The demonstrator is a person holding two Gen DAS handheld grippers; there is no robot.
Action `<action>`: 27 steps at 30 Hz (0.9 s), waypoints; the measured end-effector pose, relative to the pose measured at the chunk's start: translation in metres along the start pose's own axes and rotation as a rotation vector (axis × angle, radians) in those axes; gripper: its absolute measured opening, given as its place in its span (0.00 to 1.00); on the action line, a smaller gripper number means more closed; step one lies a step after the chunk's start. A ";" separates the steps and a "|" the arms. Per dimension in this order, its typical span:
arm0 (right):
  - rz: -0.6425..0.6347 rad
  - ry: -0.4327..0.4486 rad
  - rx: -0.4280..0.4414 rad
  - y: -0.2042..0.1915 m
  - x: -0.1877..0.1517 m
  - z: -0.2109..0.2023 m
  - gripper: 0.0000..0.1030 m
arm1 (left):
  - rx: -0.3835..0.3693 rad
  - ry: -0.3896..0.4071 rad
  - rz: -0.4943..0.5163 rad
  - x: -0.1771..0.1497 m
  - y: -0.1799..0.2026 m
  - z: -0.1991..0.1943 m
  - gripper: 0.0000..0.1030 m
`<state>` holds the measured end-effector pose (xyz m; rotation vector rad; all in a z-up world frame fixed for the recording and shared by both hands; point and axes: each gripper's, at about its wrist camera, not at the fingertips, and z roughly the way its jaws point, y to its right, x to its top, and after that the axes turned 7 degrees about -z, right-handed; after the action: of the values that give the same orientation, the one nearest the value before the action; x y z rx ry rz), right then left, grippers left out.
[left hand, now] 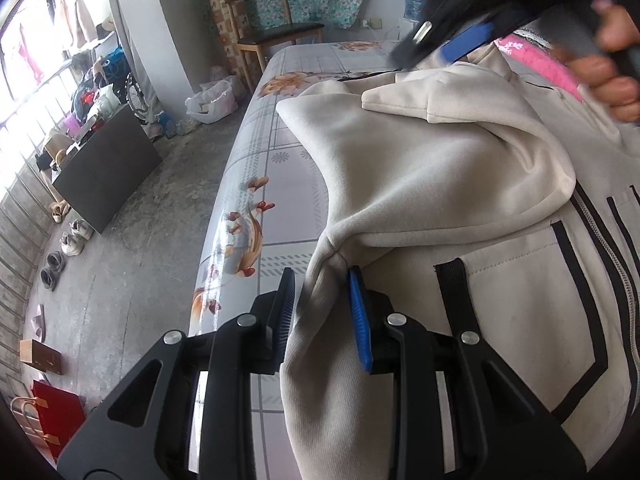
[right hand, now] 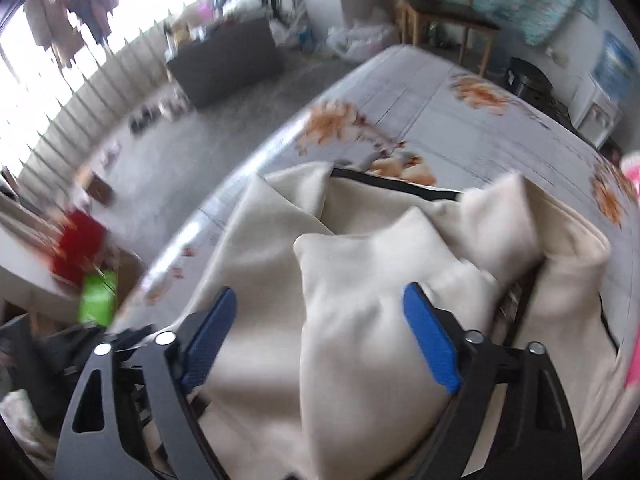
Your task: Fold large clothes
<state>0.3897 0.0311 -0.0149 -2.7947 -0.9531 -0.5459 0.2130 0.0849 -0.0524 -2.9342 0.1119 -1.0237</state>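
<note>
A cream zip jacket (left hand: pixel 460 184) with black stripes lies on a surface covered in a grey floral cloth (left hand: pixel 276 168). My left gripper (left hand: pixel 322 300) is shut on a bunched fold of it at the near edge, where the fabric gathers into a tight pinch between the blue pads. Over the jacket's far side a person's hand (left hand: pixel 612 60) holds my right gripper (left hand: pixel 440 40), blurred. In the right wrist view, my right gripper (right hand: pixel 320 320) stands open above a puffy cream fold of the jacket (right hand: pixel 360 280). The fold lies between the fingers, and the left pad (right hand: pixel 212 332) is apart from it.
The covered surface ends at a rounded edge (left hand: pixel 224 240) on the left, with a concrete floor below. There stand a dark box (left hand: pixel 108 168), shoes (left hand: pixel 68 244) and a red bag (left hand: pixel 60 416). A wooden chair (left hand: pixel 276 28) stands at the far end. Something pink (left hand: pixel 536 60) lies beyond the jacket.
</note>
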 end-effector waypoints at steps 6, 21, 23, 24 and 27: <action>0.021 -0.047 -0.053 0.016 -0.008 0.010 0.13 | -0.011 0.001 -0.012 0.000 -0.001 0.001 0.25; 0.672 0.251 0.100 0.127 -0.280 -0.170 0.26 | -0.033 -0.021 -0.071 0.003 -0.008 0.003 0.25; 0.781 0.242 0.139 0.142 -0.316 -0.163 0.38 | -0.036 -0.024 -0.078 0.003 -0.009 0.004 0.25; 0.827 0.255 0.160 0.148 -0.328 -0.159 0.40 | -0.035 -0.023 -0.078 0.003 -0.009 0.004 0.25; 0.898 0.280 0.228 0.164 -0.342 -0.148 0.45 | -0.032 -0.025 -0.077 0.004 -0.010 0.004 0.25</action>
<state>0.1959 -0.3269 -0.0108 -2.4792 0.2939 -0.5907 0.2192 0.0944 -0.0526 -3.0010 0.0144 -1.0028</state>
